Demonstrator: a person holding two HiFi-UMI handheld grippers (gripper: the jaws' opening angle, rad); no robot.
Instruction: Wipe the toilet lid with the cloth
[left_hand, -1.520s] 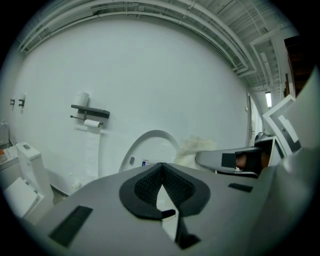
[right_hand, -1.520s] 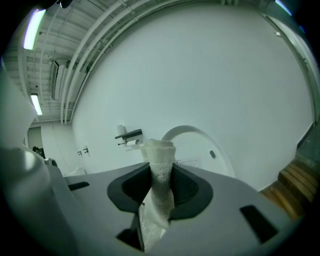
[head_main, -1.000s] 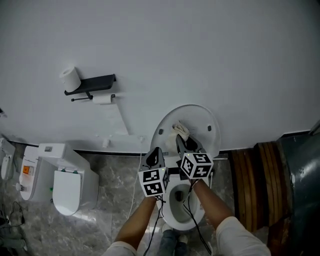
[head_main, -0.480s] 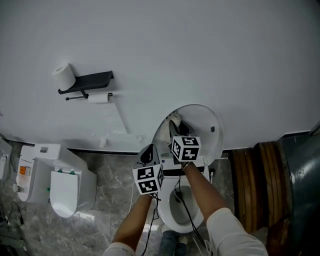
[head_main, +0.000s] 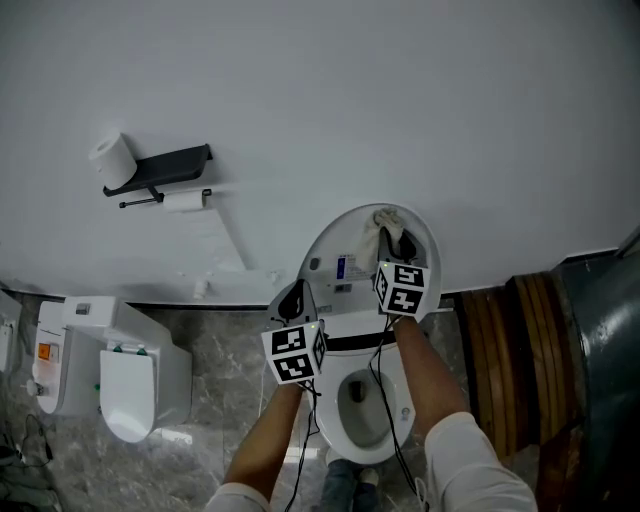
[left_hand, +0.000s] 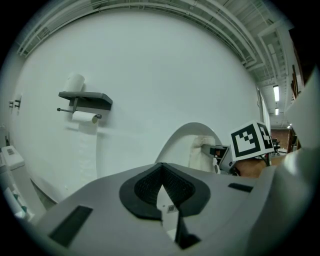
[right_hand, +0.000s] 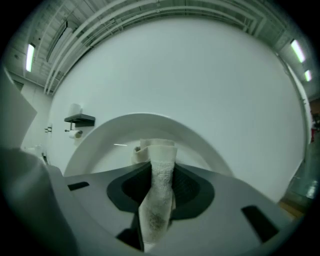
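The white toilet lid stands raised against the wall, above the open bowl. My right gripper is shut on a white cloth and presses it against the upper right part of the lid. In the right gripper view the cloth hangs clamped between the jaws, with the lid curving behind it. My left gripper hangs shut and empty to the left of the lid's lower edge. From the left gripper view, its closed jaws face the lid and the cloth.
A black wall shelf carries a paper roll, with a second roll on the holder below. A white bidet-like unit stands on the floor at left. Wooden slats and a dark metal body crowd the right.
My right gripper has swept the cloth across the lid, from its upper left edge to its upper right. The left gripper has barely shifted.
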